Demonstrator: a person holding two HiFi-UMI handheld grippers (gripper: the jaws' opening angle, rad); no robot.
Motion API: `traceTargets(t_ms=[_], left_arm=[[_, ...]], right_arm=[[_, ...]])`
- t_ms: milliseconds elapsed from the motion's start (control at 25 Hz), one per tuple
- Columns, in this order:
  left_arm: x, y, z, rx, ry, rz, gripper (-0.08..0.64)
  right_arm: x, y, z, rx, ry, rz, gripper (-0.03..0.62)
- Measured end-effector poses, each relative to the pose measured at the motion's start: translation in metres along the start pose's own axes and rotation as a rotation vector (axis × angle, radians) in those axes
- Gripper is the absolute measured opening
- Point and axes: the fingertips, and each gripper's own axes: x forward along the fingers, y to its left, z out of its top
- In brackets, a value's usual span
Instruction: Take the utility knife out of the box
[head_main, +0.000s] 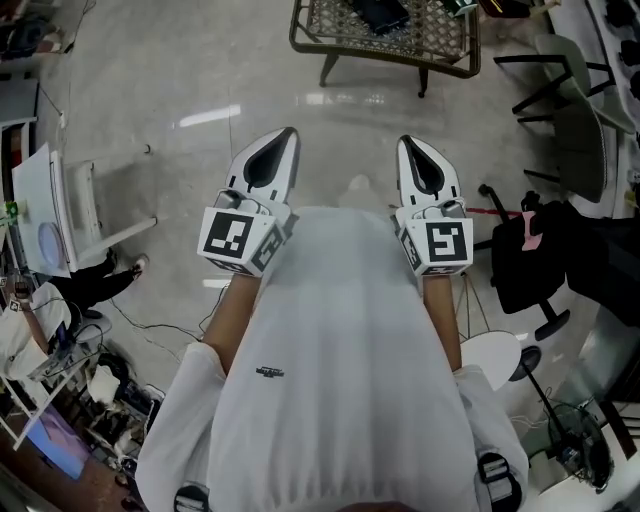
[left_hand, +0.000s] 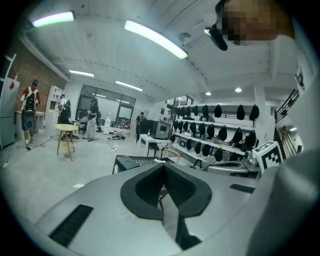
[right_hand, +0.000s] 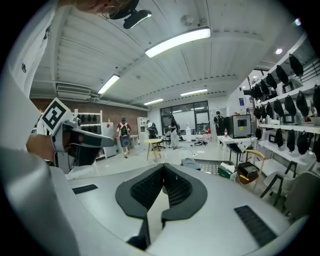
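No utility knife and no box show in any view. In the head view my left gripper (head_main: 288, 132) and right gripper (head_main: 404, 141) are held side by side at waist height over the pale floor, both pointing ahead. Both are shut with nothing between the jaws. The left gripper view has its black pads meeting at the tip of the left gripper (left_hand: 162, 165), with the other gripper's marker cube (left_hand: 270, 155) at the right edge. In the right gripper view the right gripper (right_hand: 163, 165) is shut the same way, and the left gripper's body (right_hand: 75, 141) shows at the left.
A wicker-topped table (head_main: 385, 35) stands ahead on the floor. A black office chair (head_main: 530, 262) and a white round stool (head_main: 492, 356) are at the right, a white cabinet (head_main: 55, 212) at the left. Shelves of black caps (left_hand: 220, 136), a small yellow table (left_hand: 66, 131) and people stand farther off.
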Motion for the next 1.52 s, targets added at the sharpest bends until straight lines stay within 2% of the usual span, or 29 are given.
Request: traceTargets(t_ms=[360, 720, 1200, 1520], left_arm=[[0.039, -0.005, 0.001, 0.003, 0.017, 0.015, 0.0], [0.1, 0.033, 0.011, -0.039, 0.03, -0.024, 0.0], [0.204, 0.133, 0.075, -0.036, 0.044, -0.161, 0.0], [0.257, 0.218, 0.119, -0.016, 0.023, -0.231, 0.0]], right_arm=[[0.015, -0.044, -0.001, 0.048, -0.025, -0.002, -0.002], [0.068, -0.073, 0.002, 0.038, 0.019, -0.037, -0.002], [0.202, -0.1, 0.053, 0.022, 0.047, -0.153, -0.002], [0.295, -0.106, 0.081, 0.029, 0.037, -0.244, -0.002]])
